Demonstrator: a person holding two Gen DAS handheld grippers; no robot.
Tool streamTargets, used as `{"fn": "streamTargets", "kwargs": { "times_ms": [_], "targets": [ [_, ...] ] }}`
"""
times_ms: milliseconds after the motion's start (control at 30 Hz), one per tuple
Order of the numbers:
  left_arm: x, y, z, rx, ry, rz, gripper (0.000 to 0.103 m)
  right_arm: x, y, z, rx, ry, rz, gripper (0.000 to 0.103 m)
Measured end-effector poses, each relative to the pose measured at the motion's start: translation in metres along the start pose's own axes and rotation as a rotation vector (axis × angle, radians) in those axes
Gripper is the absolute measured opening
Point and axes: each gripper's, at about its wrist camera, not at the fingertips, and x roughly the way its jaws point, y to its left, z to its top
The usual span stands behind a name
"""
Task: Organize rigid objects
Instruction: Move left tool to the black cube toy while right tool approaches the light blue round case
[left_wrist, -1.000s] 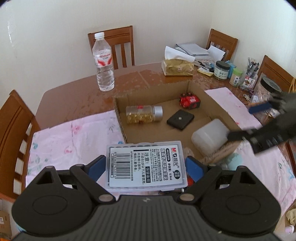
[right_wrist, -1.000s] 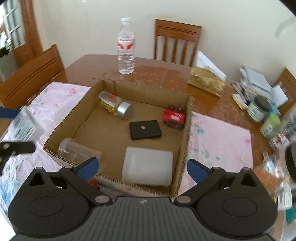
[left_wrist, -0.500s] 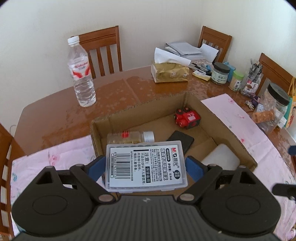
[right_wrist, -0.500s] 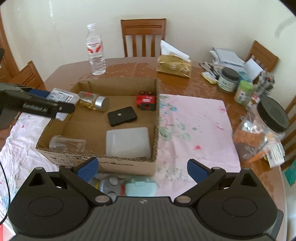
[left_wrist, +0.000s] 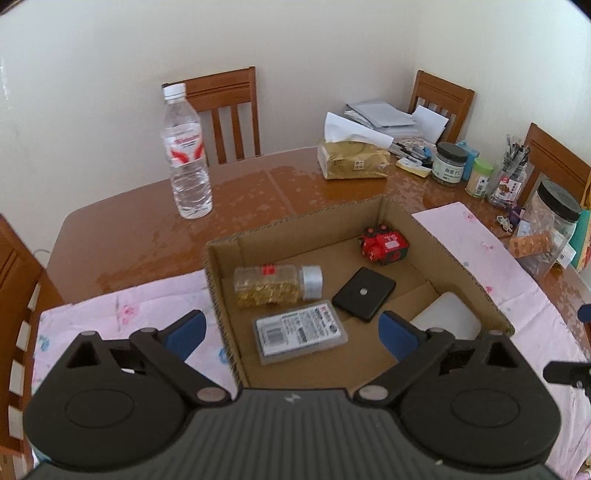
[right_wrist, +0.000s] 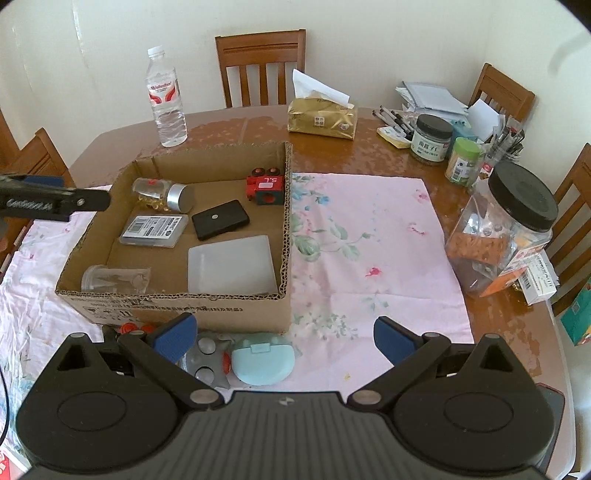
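Observation:
A cardboard box sits on the table. In it lie a labelled clear plastic case, a pill bottle, a black square, a red toy, a white container and a clear cup. My left gripper is open and empty above the box's near left part. My right gripper is open and empty in front of the box, over a light blue case and a grey toy.
A water bottle, a gold tissue pack, jars and a large black-lidded jar stand around the box. Pink floral cloth covers the table's near side. Wooden chairs ring the table.
My left gripper opened and let go of the labelled case, which now lies in the box. My right gripper pulled back and rose from the box.

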Motion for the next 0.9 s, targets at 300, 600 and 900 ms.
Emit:
{"fn": "streamTargets", "kwargs": {
  "times_ms": [300,600,900],
  "targets": [
    [-0.023,0.008,-0.039,-0.097,0.0,0.029,0.1,0.005,0.0,-0.008,0.013,0.01,0.005,0.103],
    [-0.026,-0.001,-0.091,-0.149,0.044,0.027,0.102,0.015,-0.007,-0.027,0.049,0.031,-0.013,0.103],
    [-0.02,-0.016,-0.117,-0.126,0.083,0.022,0.102,0.034,-0.006,-0.04,0.061,0.066,-0.028,0.103]
  ]
}}
